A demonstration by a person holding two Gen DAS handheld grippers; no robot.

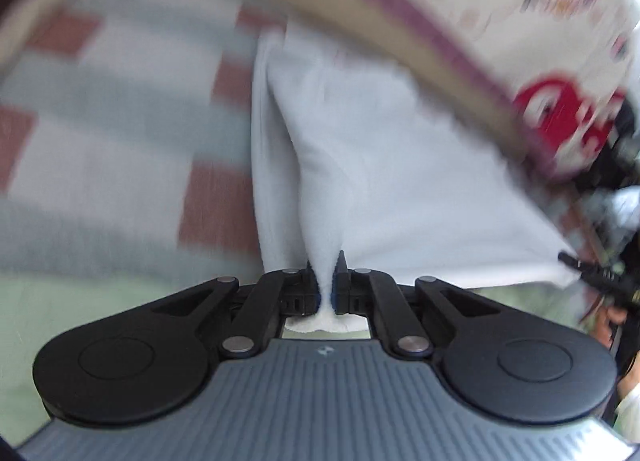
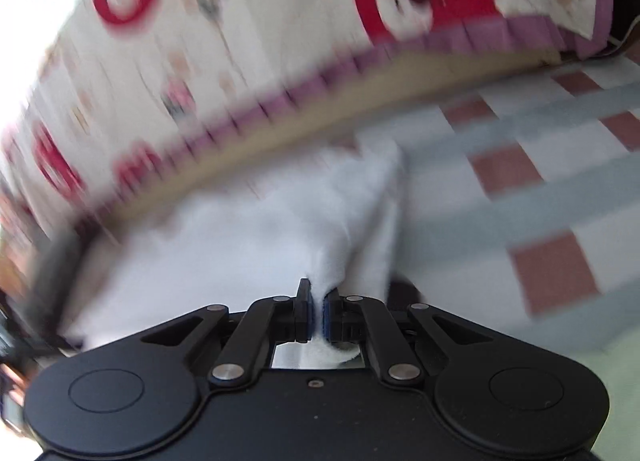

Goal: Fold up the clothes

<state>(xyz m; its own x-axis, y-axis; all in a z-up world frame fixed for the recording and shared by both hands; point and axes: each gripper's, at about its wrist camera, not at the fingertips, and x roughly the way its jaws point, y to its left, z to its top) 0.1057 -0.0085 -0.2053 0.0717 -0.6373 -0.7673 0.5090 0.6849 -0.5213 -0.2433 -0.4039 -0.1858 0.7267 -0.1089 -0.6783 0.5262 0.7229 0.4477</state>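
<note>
Closest to us, the left hand-held gripper (image 1: 325, 293) has its jaws pressed together on a bunched corner of the white cloth (image 1: 360, 165), with a small tuft of fabric poking out behind the pads. The right hand-held gripper (image 2: 317, 315) does the same on the white cloth (image 2: 248, 237): jaws pinched tight, and a bit of fabric showing through behind them.

From each pinch the cloth runs away toward twelve o'clock. In the left wrist view it also spreads out toward three o'clock, where a dark shape at its far corner looks to us like the other tool, though blur keeps us from being sure. In the right wrist view the sheet spreads toward nine o'clock. So we judge that we hold two corners of one edge, and that this edge runs across between the two hands, with the body of the cloth hanging or lying ahead of both.

Neither hand is clearly the nearer one; each is at its own corner. The coming fold, as we read it, turns on carrying this held edge forward toward twelve o'clock, keeping it taut and level between the hands.

Beyond the cloth lies the checked bedcover (image 1: 120, 133), in grey, white and dull red squares. Farthest off sits a patterned cushion (image 2: 224, 45) with a purple frilled edge, at about twelve o'clock.
</note>
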